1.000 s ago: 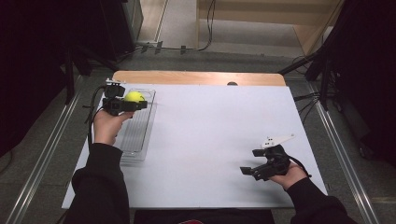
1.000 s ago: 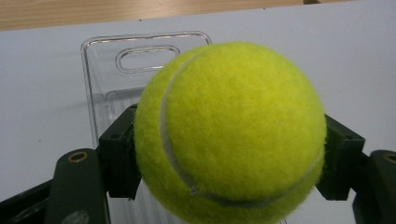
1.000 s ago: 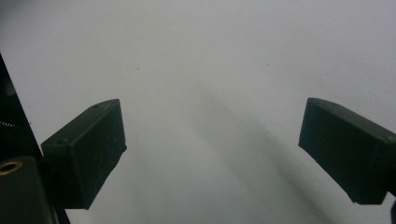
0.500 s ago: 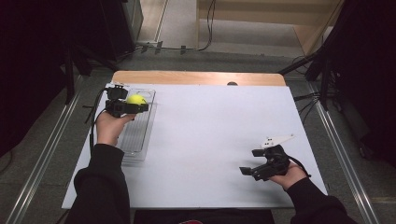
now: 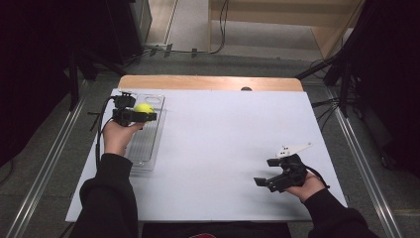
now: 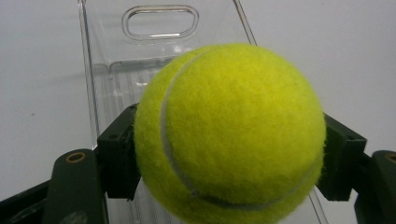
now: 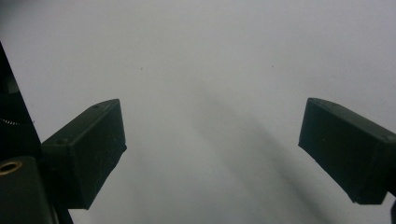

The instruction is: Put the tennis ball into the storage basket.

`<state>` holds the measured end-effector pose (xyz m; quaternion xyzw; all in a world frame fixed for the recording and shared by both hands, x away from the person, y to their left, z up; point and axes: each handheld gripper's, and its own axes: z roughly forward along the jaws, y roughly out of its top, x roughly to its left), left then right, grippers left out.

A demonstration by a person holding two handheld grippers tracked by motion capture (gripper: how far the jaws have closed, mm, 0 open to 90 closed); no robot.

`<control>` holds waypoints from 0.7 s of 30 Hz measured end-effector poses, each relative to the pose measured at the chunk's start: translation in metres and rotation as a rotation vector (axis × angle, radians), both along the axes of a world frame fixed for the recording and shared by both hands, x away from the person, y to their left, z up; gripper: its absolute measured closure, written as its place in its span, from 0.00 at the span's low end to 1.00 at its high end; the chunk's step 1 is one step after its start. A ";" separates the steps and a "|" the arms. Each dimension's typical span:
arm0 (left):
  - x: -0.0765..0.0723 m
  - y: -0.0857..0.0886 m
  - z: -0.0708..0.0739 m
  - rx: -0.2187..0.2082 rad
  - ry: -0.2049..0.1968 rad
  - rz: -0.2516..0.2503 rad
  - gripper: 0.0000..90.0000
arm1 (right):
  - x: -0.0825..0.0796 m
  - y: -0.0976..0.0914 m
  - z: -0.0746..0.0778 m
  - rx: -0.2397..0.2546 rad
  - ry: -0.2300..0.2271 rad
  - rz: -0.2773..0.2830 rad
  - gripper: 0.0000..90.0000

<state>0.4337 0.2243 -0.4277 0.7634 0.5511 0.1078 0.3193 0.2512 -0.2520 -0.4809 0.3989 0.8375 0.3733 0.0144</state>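
We hold the tennis ball (image 6: 229, 133) clamped between the two black jaws of our left gripper (image 5: 134, 115), over the far end of the clear plastic tray (image 5: 151, 148) at the table's left side. Whether the ball already rests on the tray floor or hangs just above it, we cannot tell. To do this step well, we should keep the gripper level and centred between the tray's long walls, lower until the ball sits on the ribbed floor, and only then ease the jaws apart — a round ball rolls at the slightest push, so a slow release matters. Our right gripper (image 5: 278, 174) rests on the white table (image 5: 223, 144) near the right edge, jaws spread wide with nothing between them. The ball is bright yellow-green, fuzzy — a pale curved seam runs down its left face.
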 end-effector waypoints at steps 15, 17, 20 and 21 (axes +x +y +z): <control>0.000 0.000 -0.001 -0.023 -0.010 -0.006 0.26 | 0.000 -0.001 0.000 -0.001 -0.004 0.001 0.06; -0.001 0.001 0.002 -0.036 -0.019 -0.010 0.26 | 0.000 -0.001 0.000 -0.001 -0.004 0.002 0.06; -0.002 0.001 0.005 -0.046 -0.024 -0.013 0.26 | 0.000 0.000 0.000 -0.001 -0.005 0.003 0.06; -0.002 0.001 0.006 -0.050 -0.019 -0.017 0.26 | 0.000 0.000 0.000 -0.002 -0.004 0.001 0.06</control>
